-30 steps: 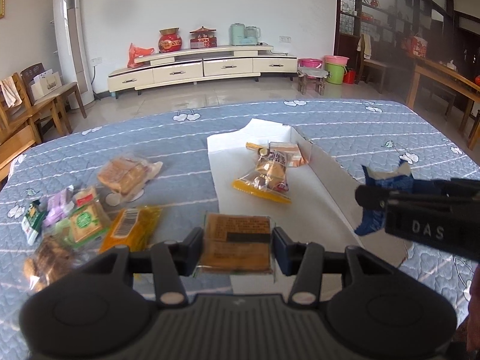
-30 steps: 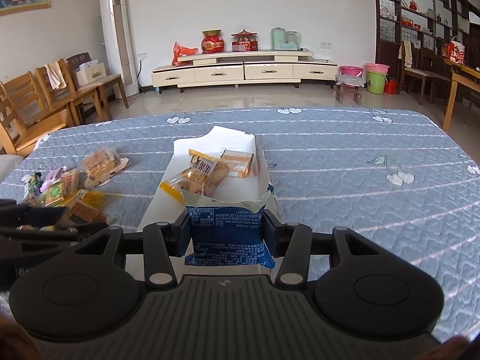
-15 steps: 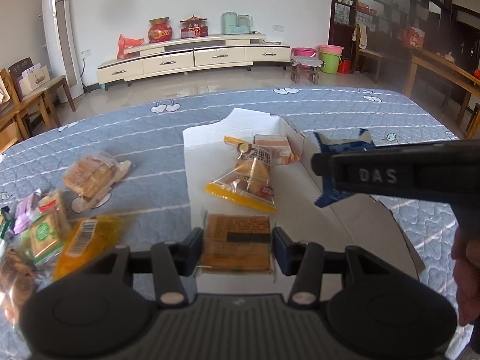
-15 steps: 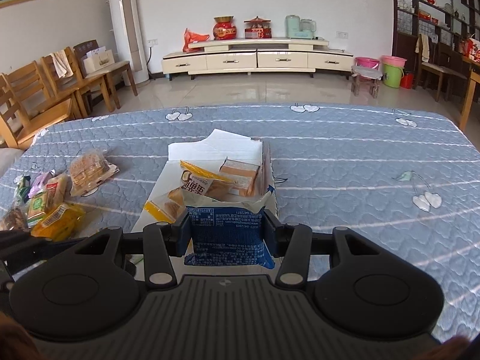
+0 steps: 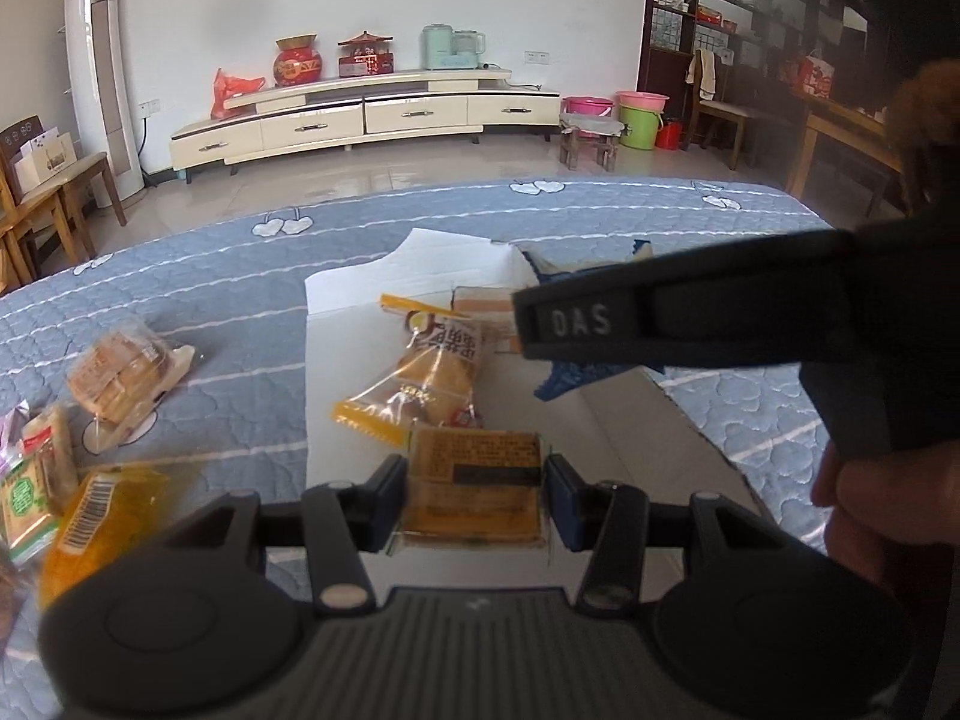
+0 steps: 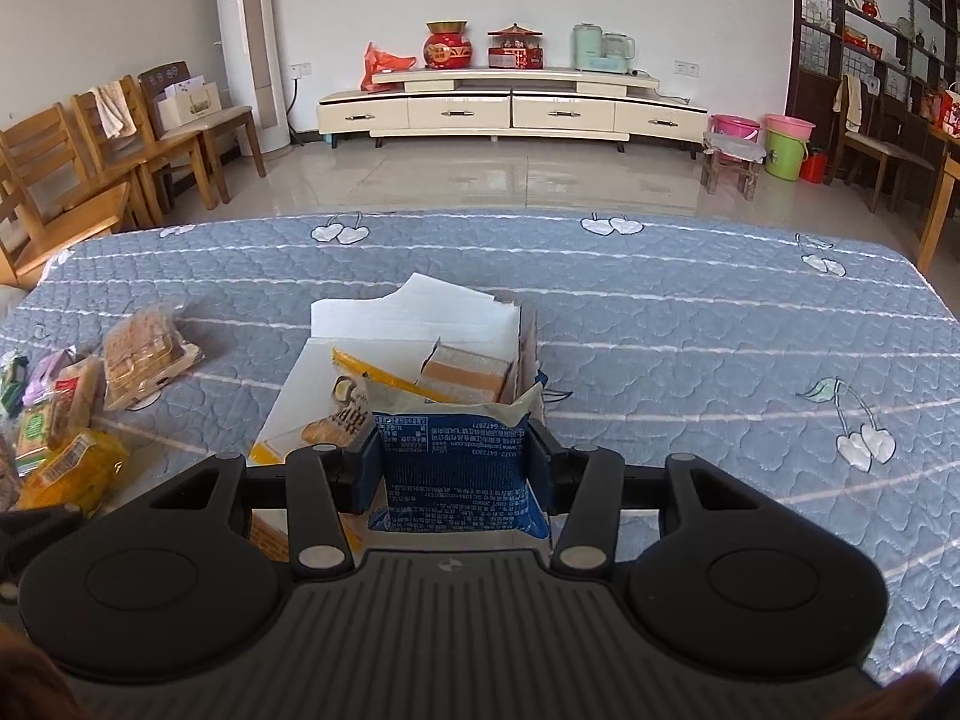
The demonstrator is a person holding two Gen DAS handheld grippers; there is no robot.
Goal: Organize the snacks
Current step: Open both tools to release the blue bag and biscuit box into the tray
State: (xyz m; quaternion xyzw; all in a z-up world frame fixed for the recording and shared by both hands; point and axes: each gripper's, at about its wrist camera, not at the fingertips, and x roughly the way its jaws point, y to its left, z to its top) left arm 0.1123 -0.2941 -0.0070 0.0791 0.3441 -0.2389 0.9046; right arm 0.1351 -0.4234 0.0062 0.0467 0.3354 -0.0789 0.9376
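The left gripper (image 5: 474, 495) is pinching a brown snack (image 5: 474, 495) and the right gripper (image 6: 456, 468) is pinching a blue snack (image 6: 456, 468); the white box (image 6: 414, 312) is lying just ahead, stretching far, right gripper nearer

Your left gripper (image 5: 475, 495): matte black body, ribbed top plate, two round domes, silver screw heads on the linkage, dark blue pads on the fingers (image 5: 564, 501). Right gripper (image 6: 451, 468): same build; white "DAS" lettering along its side.
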